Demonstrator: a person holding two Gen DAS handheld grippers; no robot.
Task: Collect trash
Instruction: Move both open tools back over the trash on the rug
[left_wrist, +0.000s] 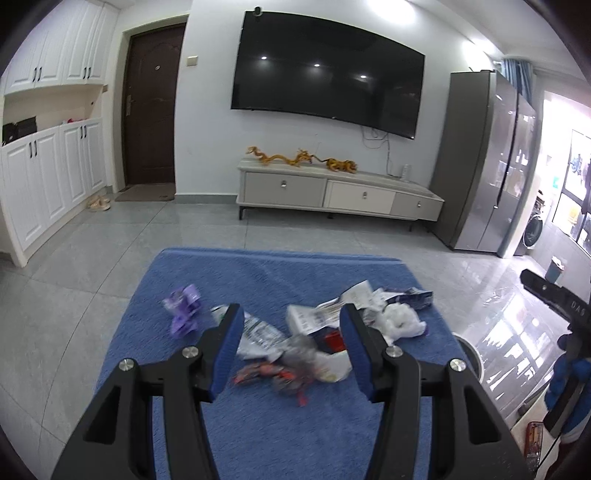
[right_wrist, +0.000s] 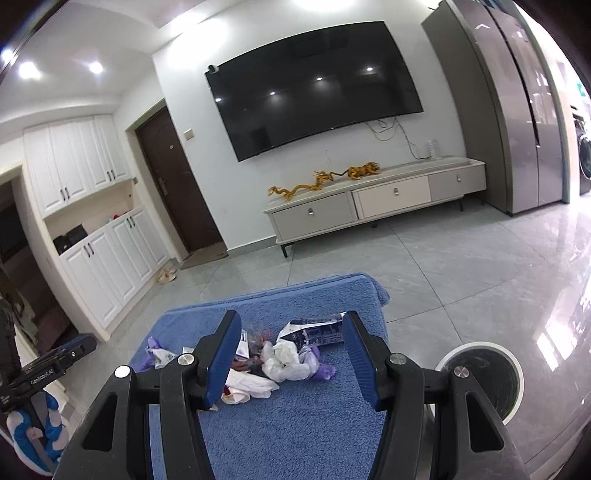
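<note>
A blue terry-cloth-covered table (left_wrist: 258, 280) stands on grey glossy floor tiles (left_wrist: 74, 295), facing a wall-mounted black television (left_wrist: 328, 72), a low cream drawer cabinet (left_wrist: 340, 192), a dark brown door (left_wrist: 151, 107) and a tall steel refrigerator (left_wrist: 487, 158). Scattered on the cloth lies the trash: a crumpled purple wrapper (left_wrist: 184, 308), printed paper scraps (left_wrist: 325, 314), a white plastic wad (left_wrist: 400, 321) and a red-orange foil wrapper (left_wrist: 266, 373). The left gripper (left_wrist: 291, 332) hangs above the pile, jaws apart and empty; the right gripper (right_wrist: 291, 339) likewise, spread wide. Only the right view shows fully the round white-rimmed bin (right_wrist: 484, 380) beside the table.
</note>
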